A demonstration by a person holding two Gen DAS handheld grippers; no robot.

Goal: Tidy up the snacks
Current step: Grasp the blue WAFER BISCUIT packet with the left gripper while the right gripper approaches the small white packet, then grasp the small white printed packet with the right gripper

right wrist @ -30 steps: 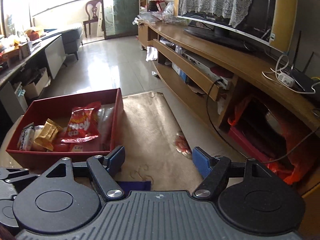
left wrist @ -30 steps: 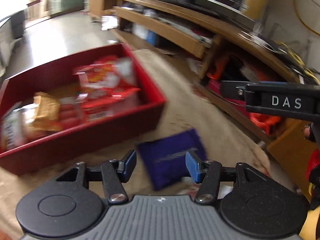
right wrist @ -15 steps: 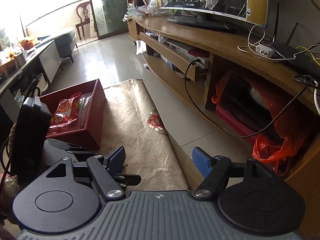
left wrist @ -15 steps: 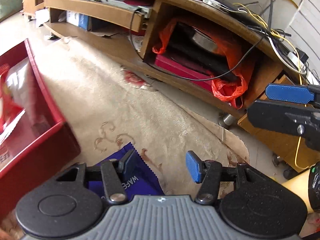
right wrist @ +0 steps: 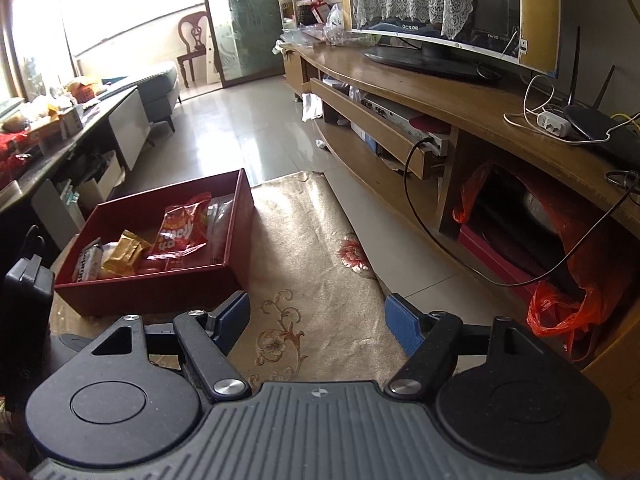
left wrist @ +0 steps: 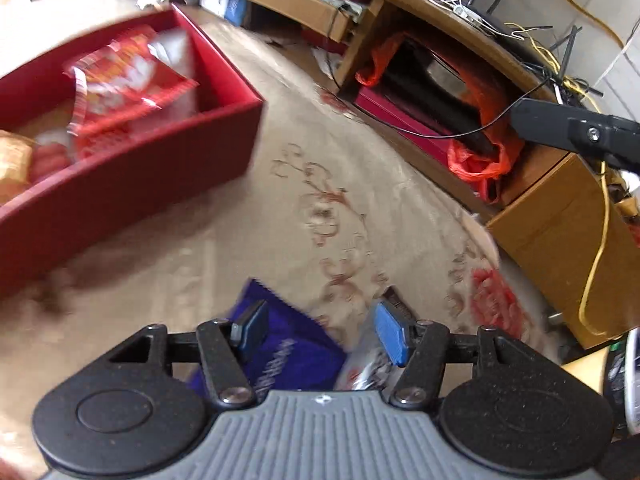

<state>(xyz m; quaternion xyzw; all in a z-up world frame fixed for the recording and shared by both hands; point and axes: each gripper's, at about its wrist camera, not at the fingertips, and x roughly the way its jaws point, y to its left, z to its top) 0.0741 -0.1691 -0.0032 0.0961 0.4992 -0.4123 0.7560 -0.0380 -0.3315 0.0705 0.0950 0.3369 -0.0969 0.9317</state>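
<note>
Left wrist view: blue snack packet [left wrist: 288, 356], crinkled, lies between left gripper's [left wrist: 322, 330] wide-open, empty fingers on beige patterned cloth [left wrist: 248, 240]; right gripper [right wrist: 316, 316] likewise open, empty.

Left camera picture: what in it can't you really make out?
- Blue packet: lettering motion-blurred, lower part hidden behind the left tongs.
- Silver packet: mostly covered by the tongs' right finger.
- Red box: left side cut off by the edge; snacks inside blurred.
- Right tongs: only one arm shows.
</note>
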